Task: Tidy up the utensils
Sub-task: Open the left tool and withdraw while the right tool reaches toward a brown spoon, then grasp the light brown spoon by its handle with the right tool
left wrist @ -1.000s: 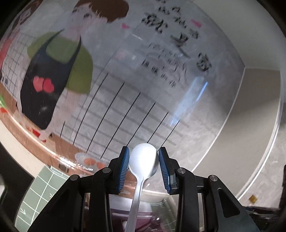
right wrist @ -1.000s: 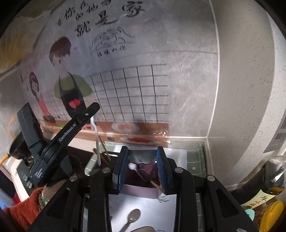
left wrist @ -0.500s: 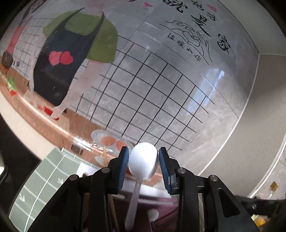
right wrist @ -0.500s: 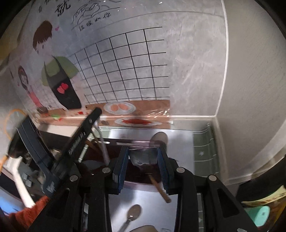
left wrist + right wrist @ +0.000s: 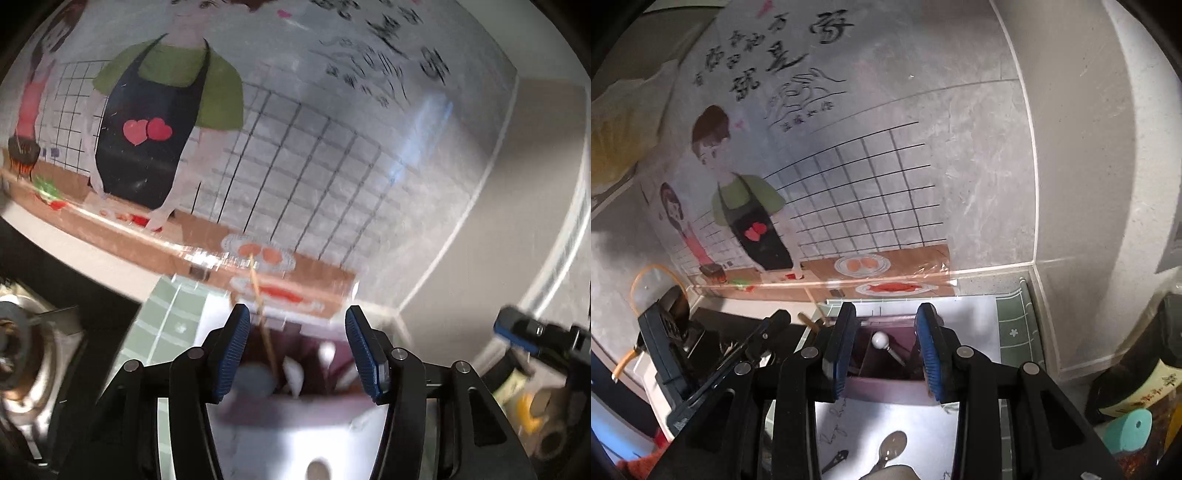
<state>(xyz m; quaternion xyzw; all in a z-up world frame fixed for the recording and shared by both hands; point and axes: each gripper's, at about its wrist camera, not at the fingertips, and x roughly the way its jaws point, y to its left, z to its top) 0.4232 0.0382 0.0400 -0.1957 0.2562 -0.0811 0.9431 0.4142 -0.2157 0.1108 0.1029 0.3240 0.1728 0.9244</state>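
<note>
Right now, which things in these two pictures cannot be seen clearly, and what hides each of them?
- Left wrist view: contents of the purple box are motion-blurred; the white shapes inside cannot be identified.
- Left wrist view: the right gripper is blurred, its opening unreadable there.
- Right wrist view: the box's left compartment is covered by a blue finger pad.
- Right wrist view: the clear spoon is cut off by the bottom edge.

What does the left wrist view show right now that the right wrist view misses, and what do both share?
Only the left wrist view shows the stove burner at its left edge and the right hand-held gripper from the side. Only the right wrist view shows two spoons lying on the white mat, a dark bottle and the left hand-held gripper's body. Both show the purple utensil box and the cartoon wall sticker.
</note>
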